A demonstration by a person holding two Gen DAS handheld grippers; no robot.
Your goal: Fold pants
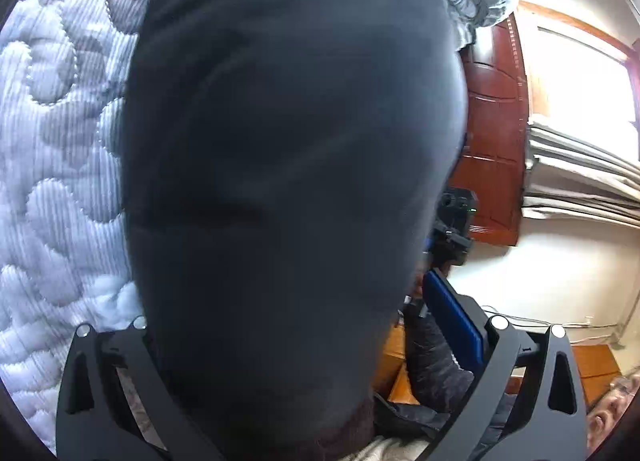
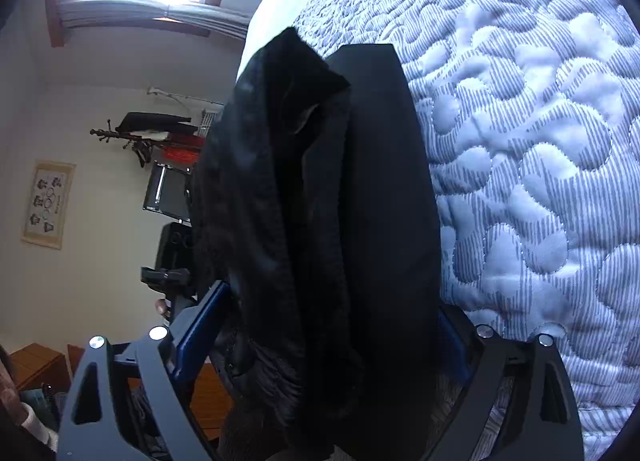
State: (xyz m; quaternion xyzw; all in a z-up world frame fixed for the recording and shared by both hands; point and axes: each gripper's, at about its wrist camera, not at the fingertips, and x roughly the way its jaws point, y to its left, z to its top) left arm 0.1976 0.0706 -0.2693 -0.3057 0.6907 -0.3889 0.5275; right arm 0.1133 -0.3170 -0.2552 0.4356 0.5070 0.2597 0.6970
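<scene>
The quilted bed point(image 2: 540, 141) lay just behind the black pants point(image 2: 340, 201), which hung lifted with their long axis running straight away from both grippers. The right gripper point(image 2: 320, 349) was clenched on a bunched edge showing the lining; the left gripper point(image 1: 312, 361) also gripped cloth, which blocked nearly its whole view.

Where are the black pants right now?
The black pants hang between the fingers of the right hand-held gripper, beside the quilted mattress.
</scene>
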